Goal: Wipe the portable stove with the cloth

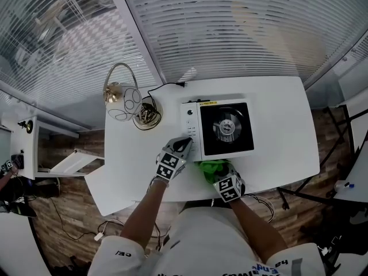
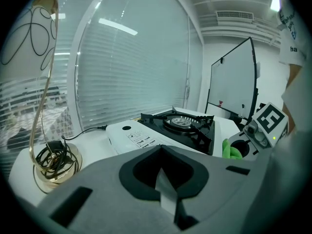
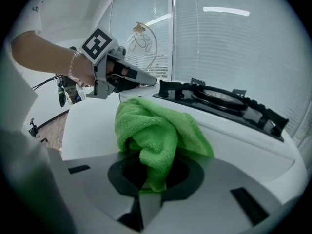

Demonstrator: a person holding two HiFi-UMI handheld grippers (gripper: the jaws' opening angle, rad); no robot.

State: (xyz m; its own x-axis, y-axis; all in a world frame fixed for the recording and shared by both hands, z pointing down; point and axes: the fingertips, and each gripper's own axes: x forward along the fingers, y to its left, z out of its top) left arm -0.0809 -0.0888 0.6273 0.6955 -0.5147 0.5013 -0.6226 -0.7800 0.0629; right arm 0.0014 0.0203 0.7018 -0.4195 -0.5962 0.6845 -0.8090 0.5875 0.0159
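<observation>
"Two grippers over the white table [image 1: 276, 102], then. What sits furthest left?"

"At the far left stands a gold wire lamp [image 1: 122, 94] with a looped frame. A dark coiled cable [image 1: 148, 115] lies on its round base. A black cord [image 1: 167, 86] runs along the tabletop toward the back of the portable stove [image 1: 221, 128]."

"And the left gripper [image 1: 187, 142]?"

"It is low at the stove's near left corner, by the white control strip. Its own view shows the jaws closed tip to tip with nothing between them. I cannot tell whether the tip touches the stove's casing or only hovers beside it."

"Where is the cloth [image 1: 210, 168]?"

"The bright green cloth is bunched on the table just in front of the stove's near edge, right of the left gripper. In the right gripper view it humps up against the stove's white side wall, below the black top."

"Who has hold of it?"

"The right gripper [image 3: 150, 175] does. Its jaws are pinched on a fold of the cloth, and the rest spills forward in a loose heap. The gripper comes in from the table's near edge and points at the stove."

"And the stove itself?"

"It sits flat near the middle of the table. The round burner [image 1: 225, 126] is centred in the black top, with the pan supports standing around it."
</observation>
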